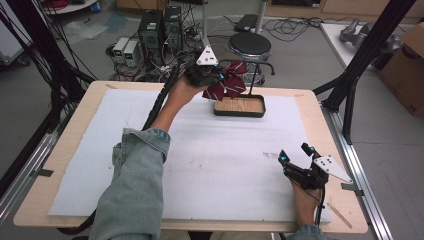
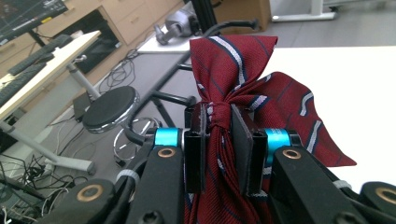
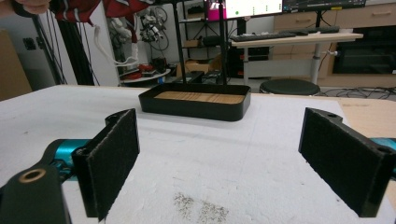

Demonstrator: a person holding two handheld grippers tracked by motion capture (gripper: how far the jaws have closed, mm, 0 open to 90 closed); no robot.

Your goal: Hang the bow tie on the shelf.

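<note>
With the left gripper (image 2: 218, 154) clamped on the knot of the bow tie (image 1: 227, 80), held in the air above the tray (image 1: 239, 106), keep the pinch firm and steady, while the right gripper (image 1: 296, 154), jaws apart, waits low over the surface (image 1: 210, 150).

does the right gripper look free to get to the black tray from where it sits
Probably yes: the right gripper has open fingers holding nothing, and only bare white mat lies between it and the black tray.
</note>
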